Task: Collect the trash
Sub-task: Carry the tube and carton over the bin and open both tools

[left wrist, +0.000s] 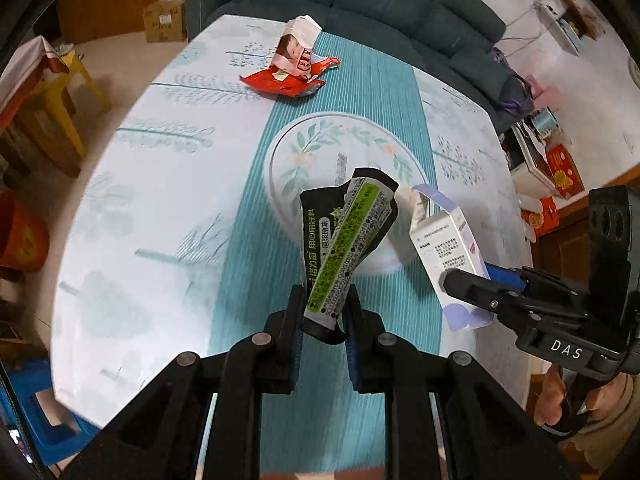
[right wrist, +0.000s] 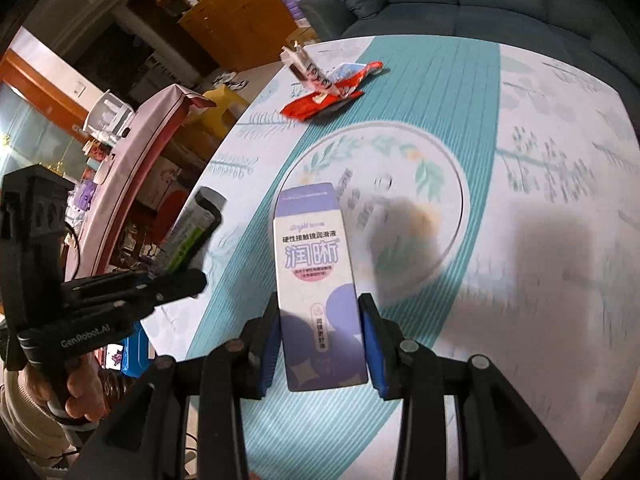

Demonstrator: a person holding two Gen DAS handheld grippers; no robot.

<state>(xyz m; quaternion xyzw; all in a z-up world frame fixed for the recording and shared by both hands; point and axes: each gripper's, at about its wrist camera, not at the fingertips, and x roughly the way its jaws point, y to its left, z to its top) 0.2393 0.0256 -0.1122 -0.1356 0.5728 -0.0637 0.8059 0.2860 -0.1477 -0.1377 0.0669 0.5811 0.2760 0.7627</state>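
My left gripper (left wrist: 323, 300) is shut on a black and green snack wrapper (left wrist: 347, 240), held above the table. My right gripper (right wrist: 318, 308) is shut on a white and purple carton box (right wrist: 316, 264), also held above the table. The box shows in the left wrist view (left wrist: 448, 248), and the right gripper (left wrist: 452, 280) beside it. The left gripper (right wrist: 188, 276) and its wrapper (right wrist: 192, 232) show at the left of the right wrist view. A red wrapper (left wrist: 284, 82) and a crumpled pink and white carton (left wrist: 298, 46) lie together at the far side of the table.
The round table (left wrist: 160, 184) has a pale leaf-print cloth with a teal stripe and a printed circle (left wrist: 340, 148) in the middle. A dark sofa (left wrist: 380, 4) stands behind it. Yellow stools (left wrist: 60, 100), boxes and a blue stool (left wrist: 36, 408) stand around.
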